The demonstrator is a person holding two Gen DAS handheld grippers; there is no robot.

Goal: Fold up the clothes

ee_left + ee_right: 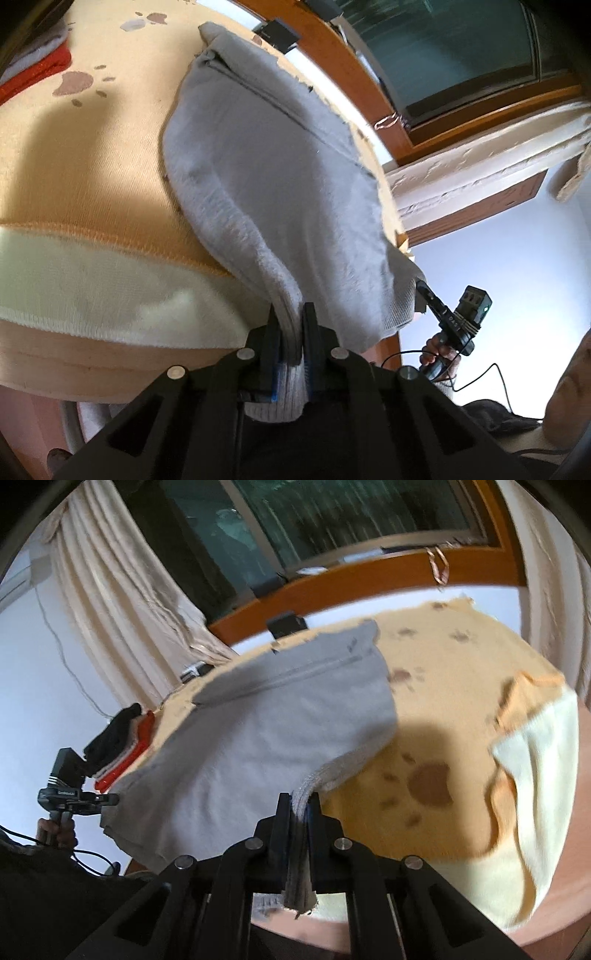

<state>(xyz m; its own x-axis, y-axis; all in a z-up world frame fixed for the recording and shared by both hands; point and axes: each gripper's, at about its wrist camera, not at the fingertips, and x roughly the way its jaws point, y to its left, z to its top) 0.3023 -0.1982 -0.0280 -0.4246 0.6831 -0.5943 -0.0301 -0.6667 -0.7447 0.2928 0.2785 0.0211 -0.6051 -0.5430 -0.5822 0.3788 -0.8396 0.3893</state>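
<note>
- Gripping the near hem of the grey garment (pixel 266 177) at two corners: left gripper (pixel 290 314) clamped shut on a bunched ribbed edge, cloth pinched between the pads and trailing out behind them.
- Likewise closed on fabric at the other corner: right gripper (pixel 300 800), with several layers of the same ribbed hem stacked between its jaws.
- Lying ahead of both sets of fingers: the garment's body, spread flat on the yellow paw-print blanket (pixel 92 155), reaching away toward the window (pixel 332 517).
- Running near-to-far from the grippers: the long axis, marked by the zip line (pixel 295 674) leading to the far collar end by the blanket's far edge.
- Held off the blanket at the near end only; far end flat on the cover, as far as can be told.
- Judged equal in reach: neither hand nearer the far end, both at the near hem, one corner each, seen across from one another in both wrist views.
- Judged next: carrying the near hem forward along that axis to meet the far end, both corners kept level so the fold line falls square across.
- Noted as risk: uneven travel of the two hands skewing the fold; thick bunching in the jaws possibly dragging on release.
- Sitting apart beyond the left hand: a stack of folded clothes (pixel 118 746), black on top, red below.
</note>
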